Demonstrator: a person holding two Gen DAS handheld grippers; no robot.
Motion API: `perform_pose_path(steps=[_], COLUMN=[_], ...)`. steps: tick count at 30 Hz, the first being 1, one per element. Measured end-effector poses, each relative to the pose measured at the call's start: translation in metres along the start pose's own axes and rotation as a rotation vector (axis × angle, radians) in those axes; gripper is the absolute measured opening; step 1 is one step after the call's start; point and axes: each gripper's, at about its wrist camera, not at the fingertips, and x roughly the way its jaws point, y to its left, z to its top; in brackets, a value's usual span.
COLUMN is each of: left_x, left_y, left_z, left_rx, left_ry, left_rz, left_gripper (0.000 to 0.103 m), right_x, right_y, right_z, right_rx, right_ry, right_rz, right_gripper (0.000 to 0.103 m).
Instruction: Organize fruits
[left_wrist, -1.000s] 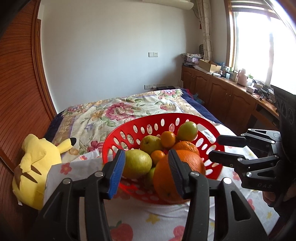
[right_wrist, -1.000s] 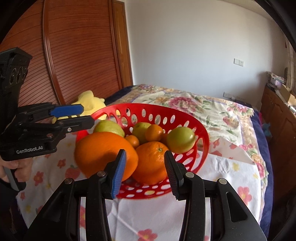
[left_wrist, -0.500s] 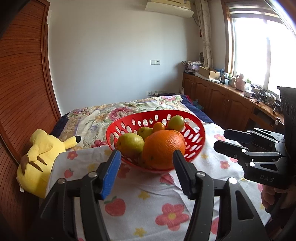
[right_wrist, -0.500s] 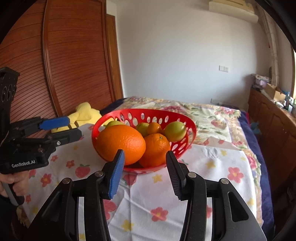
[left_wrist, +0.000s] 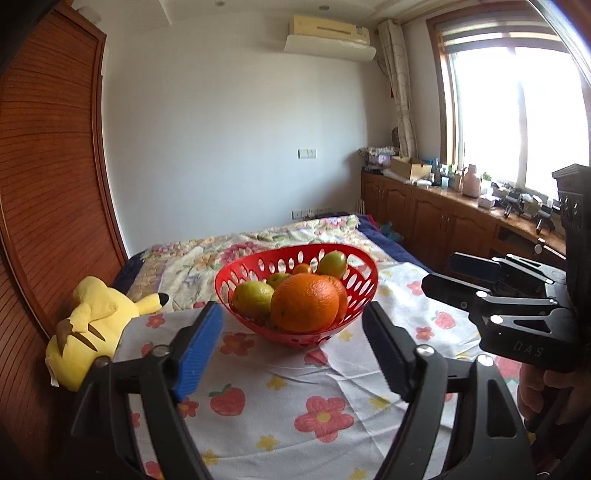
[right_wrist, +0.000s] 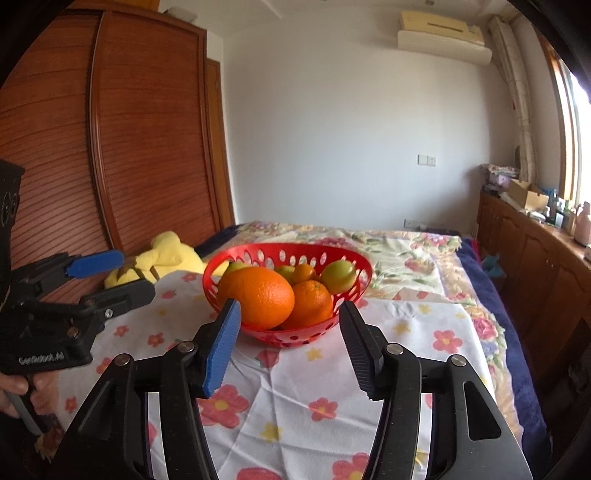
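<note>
A red perforated basket (left_wrist: 354, 293) (right_wrist: 214, 291) stands on a flowered white cloth (left_wrist: 314, 391) (right_wrist: 406, 332) on the bed. It holds a large orange (left_wrist: 304, 308) (right_wrist: 258, 297), a smaller orange (right_wrist: 310, 304), a yellow-green pear (left_wrist: 253, 297), a green fruit (left_wrist: 332, 263) (right_wrist: 338, 275) and small tangerines. My left gripper (left_wrist: 291, 343) hangs in front of the basket, its jaws opening with nothing between them. My right gripper (right_wrist: 288, 343) is also short of the basket, jaws opening and empty. Each gripper shows in the other's view, the right gripper (left_wrist: 461, 277) at right and the left gripper (right_wrist: 110, 273) at left.
A yellow plush toy (left_wrist: 88, 325) (right_wrist: 166, 254) lies left of the basket by the wooden wardrobe (left_wrist: 44, 184). A floral quilt (right_wrist: 388, 243) covers the bed beyond. Wooden cabinets (left_wrist: 443, 225) with clutter run under the window on the right. A hand (right_wrist: 14, 391) holds the left gripper's handle.
Both grippers have drawn back from the basket and a little upward, so the basket looks smaller and farther. Both pairs of jaws have spread wider. The fruits stay in the basket.
</note>
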Motion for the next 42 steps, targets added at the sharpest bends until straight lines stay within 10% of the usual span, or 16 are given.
perform_pose_path(steps=[18, 42], left_x=[-0.06, -0.091], left_y=[-0.007, 0.003], left_z=[0.004, -0.032], left_rx=[-0.018, -0.091], left_ry=[-0.086, -0.08], left_rz=[0.061, 0.099], left_gripper=[0.098, 0.098], right_x=[-0.064, -0.105], right_y=[0.01, 0.018], right_z=[0.004, -0.021], right_rx=[-0.002, 0.022], right_ry=[-0.131, -0.148], right_rz=[-0.075, -0.147], right_gripper=[0.088, 0.091])
